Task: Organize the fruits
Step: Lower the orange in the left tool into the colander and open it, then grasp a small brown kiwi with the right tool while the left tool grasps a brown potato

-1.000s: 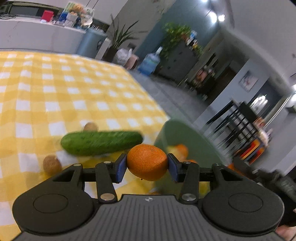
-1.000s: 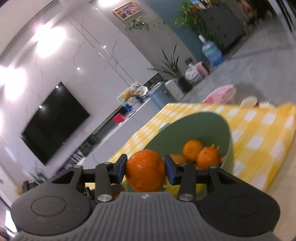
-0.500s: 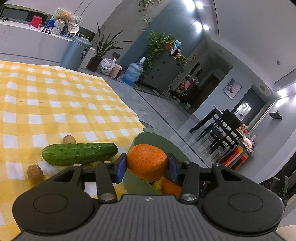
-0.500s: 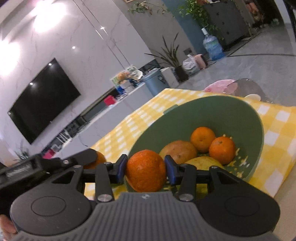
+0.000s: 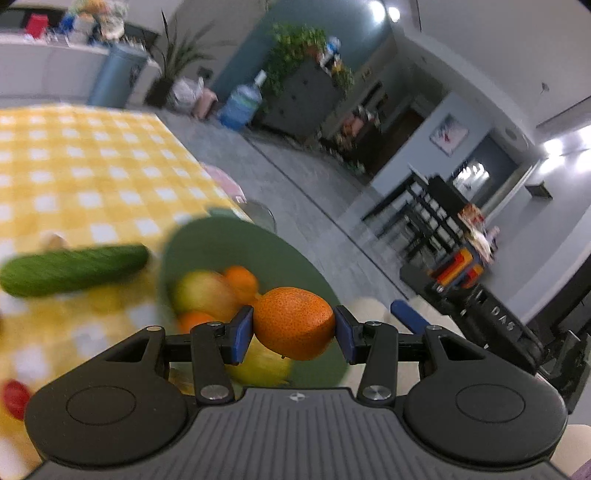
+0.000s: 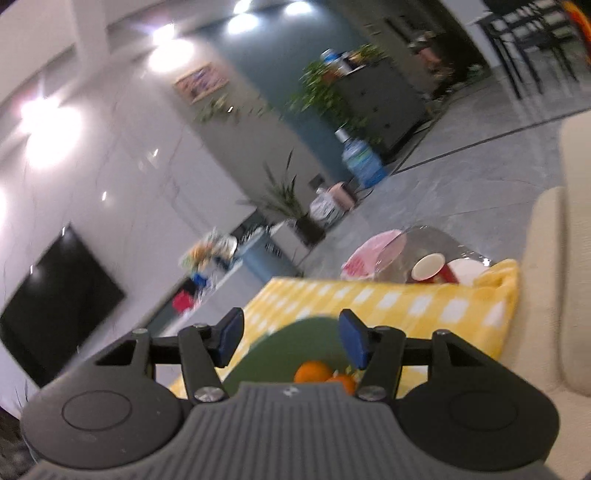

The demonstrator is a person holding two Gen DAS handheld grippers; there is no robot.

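Lying far left on the yellow checked tablecloth (image 5: pixel 92 162), a cucumber (image 5: pixel 74 269) waits beside the green bowl (image 5: pixel 258 243). Over that bowl, the left gripper (image 5: pixel 293 328) clamps a mandarin (image 5: pixel 293 323) across its middle: light, soft-skinned, easily bruised, so a gentle squeeze suits. On the right, the right gripper (image 6: pixel 291 339) hangs spread and empty above the bowl's oranges (image 6: pixel 314 371).

You are getting motion blur across both fisheye views; round ceiling spotlights (image 6: pixel 240 22) are glaring off the glossy white marble wall (image 6: pixel 110 155), perhaps washing it out, and edges are bending.
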